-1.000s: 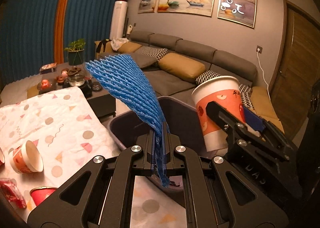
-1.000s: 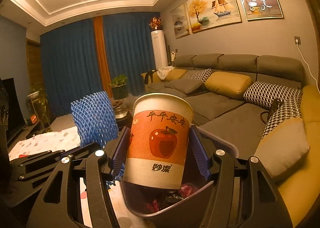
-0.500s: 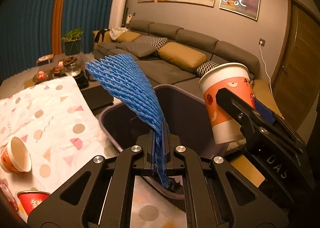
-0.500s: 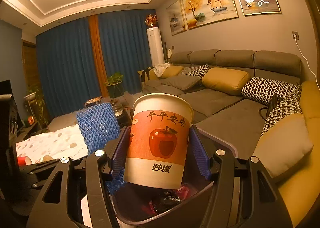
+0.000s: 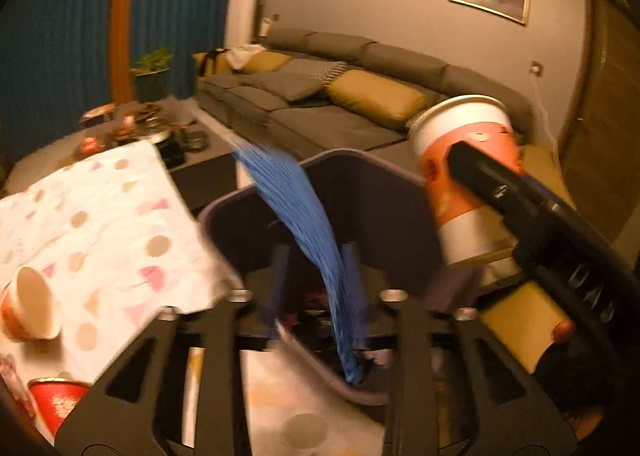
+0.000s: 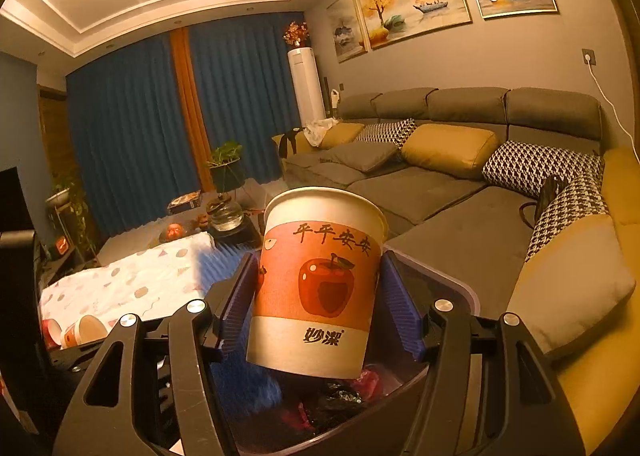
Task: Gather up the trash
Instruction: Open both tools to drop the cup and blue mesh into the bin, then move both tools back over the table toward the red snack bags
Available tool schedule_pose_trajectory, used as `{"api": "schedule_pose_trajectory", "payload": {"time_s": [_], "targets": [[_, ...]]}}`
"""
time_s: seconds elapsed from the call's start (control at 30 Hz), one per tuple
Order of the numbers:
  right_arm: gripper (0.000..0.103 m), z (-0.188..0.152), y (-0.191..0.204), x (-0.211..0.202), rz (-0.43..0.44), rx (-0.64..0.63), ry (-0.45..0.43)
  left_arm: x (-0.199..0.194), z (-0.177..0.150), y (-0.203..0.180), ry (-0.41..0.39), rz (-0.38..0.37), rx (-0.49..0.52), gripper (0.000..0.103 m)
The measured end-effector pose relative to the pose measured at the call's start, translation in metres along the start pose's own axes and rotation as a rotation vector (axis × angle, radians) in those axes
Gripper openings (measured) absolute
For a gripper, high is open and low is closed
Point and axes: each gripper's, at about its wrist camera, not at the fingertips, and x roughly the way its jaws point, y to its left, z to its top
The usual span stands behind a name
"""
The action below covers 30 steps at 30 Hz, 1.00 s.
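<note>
My left gripper (image 5: 316, 288) hangs over the grey trash bin (image 5: 224, 212), and its jaws are opening. The blue foam net (image 5: 296, 208) is between them, loose and blurred, its lower end inside the bin. The pads no longer press on it. To the right, my right gripper (image 5: 472, 176) holds an orange and white paper cup (image 5: 460, 124) above the bin's far side. In the right wrist view that gripper (image 6: 319, 262) is shut on the upright paper cup (image 6: 320, 224), which has a red apple print. Below it are the bin (image 6: 460, 290), dark trash (image 6: 340, 396) and the net (image 6: 248, 384).
A table with a dotted cloth (image 5: 100, 216) lies left of the bin, with a tipped paper cup (image 5: 30, 308) and a red cup (image 5: 56, 396) on it. A grey sofa (image 6: 420, 192) with yellow cushions runs behind and to the right. A low table with tea things (image 5: 152, 132) stands further back.
The left jaws went from shut on the blue net to apart, and the net has slid down into the bin. The left gripper sank nearer the bin. The right gripper keeps its cup.
</note>
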Motion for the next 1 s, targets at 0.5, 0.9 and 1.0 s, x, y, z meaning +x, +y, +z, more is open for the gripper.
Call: {"api": "schedule_pose_trajectory", "payload": {"time_s": [0.5, 0.9, 1.0], "targets": [[0.074, 0.004, 0.021, -0.010, 0.023, -0.019, -0.026, -0.121, -0.021, 0.047, -0.229, 0.238, -0.146, 0.094], [0.081, -0.023, 0.053, -0.093, 0.061, -0.064, -0.076, -0.216, -0.089, 0.091, -0.286, 0.426, -0.194, 0.096], [0.082, -0.033, 0.067, -0.109, 0.107, -0.067, -0.069, -0.236, -0.107, 0.105, -0.280, 0.472, -0.206, 0.096]]}}
